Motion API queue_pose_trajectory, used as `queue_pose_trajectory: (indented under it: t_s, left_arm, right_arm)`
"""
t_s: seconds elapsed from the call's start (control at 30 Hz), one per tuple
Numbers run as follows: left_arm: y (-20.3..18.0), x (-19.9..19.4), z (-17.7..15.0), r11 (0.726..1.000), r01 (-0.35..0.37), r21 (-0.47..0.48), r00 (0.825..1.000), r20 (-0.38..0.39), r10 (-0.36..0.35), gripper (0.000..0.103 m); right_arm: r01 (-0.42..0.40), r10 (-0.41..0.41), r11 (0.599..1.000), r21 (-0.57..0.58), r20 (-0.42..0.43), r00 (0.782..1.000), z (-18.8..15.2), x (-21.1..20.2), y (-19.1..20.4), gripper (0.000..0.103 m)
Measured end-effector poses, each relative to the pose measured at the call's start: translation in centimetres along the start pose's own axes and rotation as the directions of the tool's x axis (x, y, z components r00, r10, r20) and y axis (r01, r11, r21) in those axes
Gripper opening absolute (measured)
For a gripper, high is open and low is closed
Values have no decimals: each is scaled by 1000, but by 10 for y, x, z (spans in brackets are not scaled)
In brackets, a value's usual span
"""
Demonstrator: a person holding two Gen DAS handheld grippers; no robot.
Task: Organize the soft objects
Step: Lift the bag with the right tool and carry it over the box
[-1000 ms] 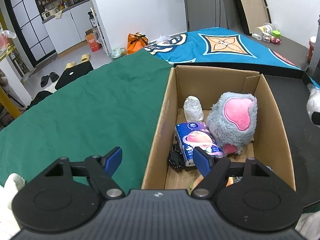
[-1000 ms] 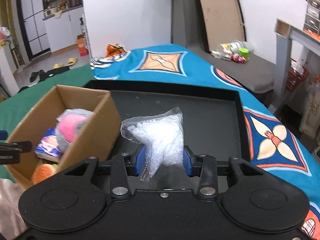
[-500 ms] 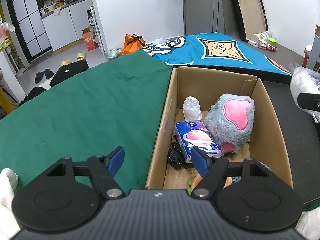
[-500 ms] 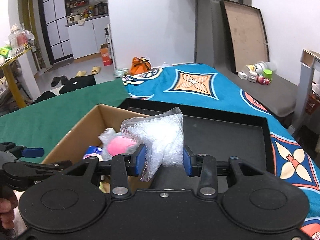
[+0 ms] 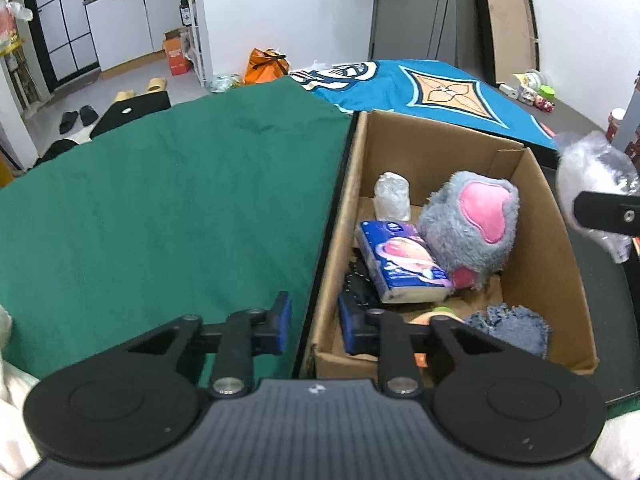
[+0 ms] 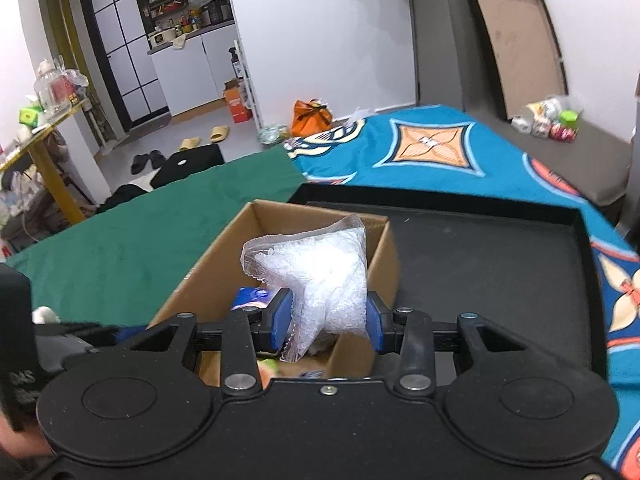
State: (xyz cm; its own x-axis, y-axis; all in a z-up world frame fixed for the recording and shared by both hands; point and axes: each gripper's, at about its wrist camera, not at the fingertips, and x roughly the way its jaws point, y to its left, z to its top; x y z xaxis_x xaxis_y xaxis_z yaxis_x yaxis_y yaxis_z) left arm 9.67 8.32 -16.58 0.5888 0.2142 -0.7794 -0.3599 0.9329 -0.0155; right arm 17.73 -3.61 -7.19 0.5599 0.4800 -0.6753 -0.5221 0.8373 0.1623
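A green cloth (image 5: pixel 160 208) covers the left side of the table. The left gripper (image 5: pixel 312 326) sits over the near left wall of the cardboard box (image 5: pixel 556 240), one blue pad outside and one inside. Its jaws have just been closing around that wall, but I cannot tell if the pads press on it yet. Inside the box lie a blue tissue pack (image 5: pixel 400 260), a small clear bag (image 5: pixel 392 196), a grey and pink plush toy (image 5: pixel 472 228) and a blue fuzzy cloth (image 5: pixel 508 328). On the right, the right gripper (image 6: pixel 328 322) pinches a clear plastic bag of white bits (image 6: pixel 320 272) and holds it above the box, with the black tray (image 6: pixel 500 256) beside it.
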Motion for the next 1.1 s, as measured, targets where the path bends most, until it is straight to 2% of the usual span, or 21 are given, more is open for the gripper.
queue_pose_trajectory:
  t_s: [0.17,0.47,0.8,0.87,1.0,1.1]
  left_arm:
    - [3,-2,-2,999,42,-16,999,10,-41,12]
    - [8,-5,-3,997,76,-28,997,21,-75,11]
    - [9,-6,-4,996,85,-37,996,25,-84,11]
    - [9,-6,-4,996,84,-38,996,24,-83,11]
    - [9,-6,-3,996,76,-40,997,23,-75,11]
    - [7,-6,-3,997,65,-40,998,22,-64,11]
  right_arm:
    - [-21,22,1000,14,-34,999,-6,6,10,38]
    - [-14,15,1000,9,-47,999,-11,9,23,39]
    - [-55,56,998,4,-47,997,-7,19,40,39]
    - [-66,66,998,5,-54,996,-6,21,43,40]
    - [-71,71,997,4,-65,995,-6,23,45,52]
    - [-52,51,999,-12,-62,997,-8,20,44,52]
